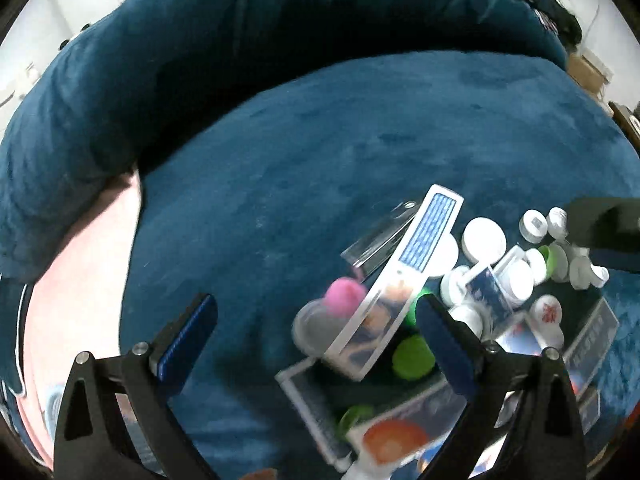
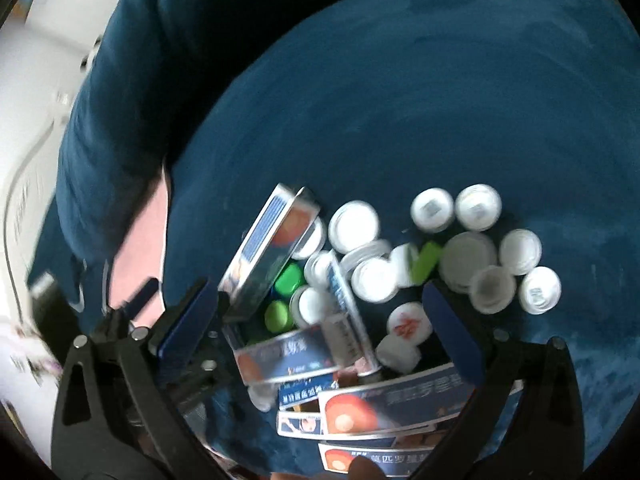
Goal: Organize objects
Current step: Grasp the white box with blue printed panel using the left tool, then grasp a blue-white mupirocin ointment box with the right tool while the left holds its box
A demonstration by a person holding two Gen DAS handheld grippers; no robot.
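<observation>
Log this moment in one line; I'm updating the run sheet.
left gripper: open, empty | right gripper: open, empty | boxes, white caps heaped on blue cushion, unsorted

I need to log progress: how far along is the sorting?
Early. Nothing looks sorted: the boxes, white caps and green caps lie in one mixed heap on the blue cushion. Both the left tongs and the right tongs hang open and empty. All grouping remains.
</observation>
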